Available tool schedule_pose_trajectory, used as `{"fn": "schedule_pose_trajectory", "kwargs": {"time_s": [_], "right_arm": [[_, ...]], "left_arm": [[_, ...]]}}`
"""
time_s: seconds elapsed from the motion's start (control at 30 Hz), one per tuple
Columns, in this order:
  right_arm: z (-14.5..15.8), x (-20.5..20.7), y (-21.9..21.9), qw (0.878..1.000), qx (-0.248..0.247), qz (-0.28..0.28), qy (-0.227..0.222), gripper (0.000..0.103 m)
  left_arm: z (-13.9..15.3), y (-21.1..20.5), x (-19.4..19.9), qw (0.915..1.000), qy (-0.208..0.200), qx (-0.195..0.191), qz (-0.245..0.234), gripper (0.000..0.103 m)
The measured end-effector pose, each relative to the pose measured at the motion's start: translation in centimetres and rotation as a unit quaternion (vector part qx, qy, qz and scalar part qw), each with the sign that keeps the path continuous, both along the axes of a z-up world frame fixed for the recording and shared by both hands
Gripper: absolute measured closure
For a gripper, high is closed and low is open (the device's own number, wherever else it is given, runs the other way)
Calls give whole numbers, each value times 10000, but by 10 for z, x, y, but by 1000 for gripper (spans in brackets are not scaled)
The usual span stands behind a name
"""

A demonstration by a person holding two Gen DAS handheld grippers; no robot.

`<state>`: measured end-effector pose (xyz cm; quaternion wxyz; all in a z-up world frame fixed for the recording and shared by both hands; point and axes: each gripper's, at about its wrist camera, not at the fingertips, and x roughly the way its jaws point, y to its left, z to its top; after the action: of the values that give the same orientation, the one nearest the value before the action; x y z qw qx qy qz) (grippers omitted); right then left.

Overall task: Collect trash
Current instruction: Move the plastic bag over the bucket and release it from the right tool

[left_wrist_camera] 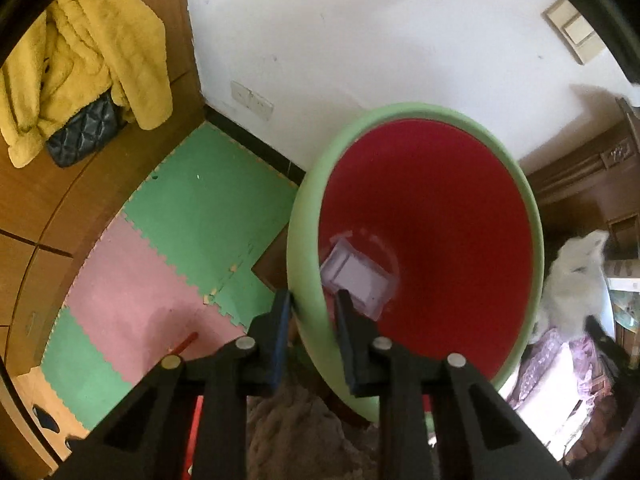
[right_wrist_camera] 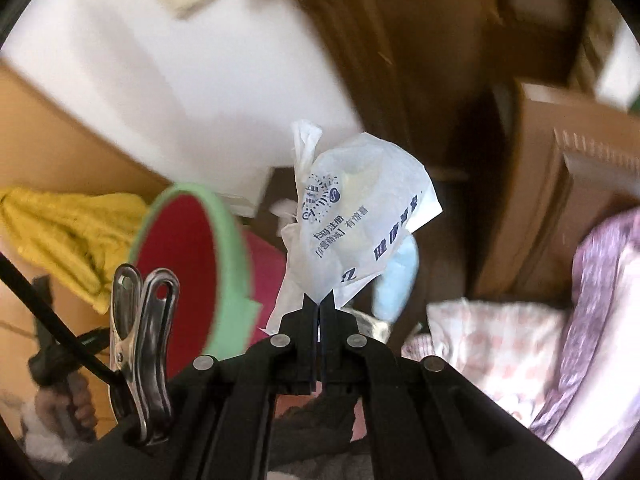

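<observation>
Bedroom corner, foam-mat floor (left_wrist_camera: 168, 216). Left gripper (left_wrist_camera: 312, 300), lower centre, clamps the green rim of the red bin (left_wrist_camera: 440, 216); right gripper (right_wrist_camera: 319, 300), jaws fully closed, pinches a printed white plastic bag (right_wrist_camera: 360, 208) at frame centre, bin (right_wrist_camera: 188, 248) lower left

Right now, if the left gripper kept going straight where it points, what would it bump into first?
The left gripper already has its jaws astride the green rim of the bin. Straight on lies the bin's red inside and the clear plastic package at the bottom, probably met first, though depth is unclear.

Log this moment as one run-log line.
left gripper: clamps bin rim | right gripper: shut on plastic bag | bin holds clear wrapper
</observation>
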<state>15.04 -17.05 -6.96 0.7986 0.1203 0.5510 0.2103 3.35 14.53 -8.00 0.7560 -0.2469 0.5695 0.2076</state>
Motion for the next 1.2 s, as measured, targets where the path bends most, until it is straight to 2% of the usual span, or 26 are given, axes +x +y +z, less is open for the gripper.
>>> {"fn": "schedule_pose_trajectory", "kwargs": {"time_s": [0.13,0.37,0.5,0.63,0.7,0.73,0.93,1.1,1.13,1.2], "right_arm": [[39,-5,21,9987,147,238,-420,102],[100,-17,49,9918,385,638,-1042,102],[125,-19,66,9840,748,1059,-1218,101],[113,-17,80,9824,818,1335,-1017,101],[102,-17,87,9790,1129,1441,-898,101],[93,-13,91,9780,1246,1493,-761,101],[37,3,120,9810,1236,1495,106,101],[32,-1,139,9821,789,1705,118,101],[33,-2,141,9842,591,1666,7,98],[33,-2,141,9845,518,1676,-29,89]], "left_arm": [[0,5,-4,9997,-154,-144,80,81],[2,2,5,9994,-158,286,-89,83],[1,6,5,9995,-248,199,-45,83],[-1,12,5,9995,-311,60,37,83],[0,13,6,9994,-331,45,52,83],[0,13,6,9994,-349,23,52,83],[0,14,9,9995,-298,52,-126,83],[0,14,7,9992,-362,49,-141,83],[0,13,8,9992,-357,61,-156,83],[0,12,8,9992,-357,58,-154,84]]}}
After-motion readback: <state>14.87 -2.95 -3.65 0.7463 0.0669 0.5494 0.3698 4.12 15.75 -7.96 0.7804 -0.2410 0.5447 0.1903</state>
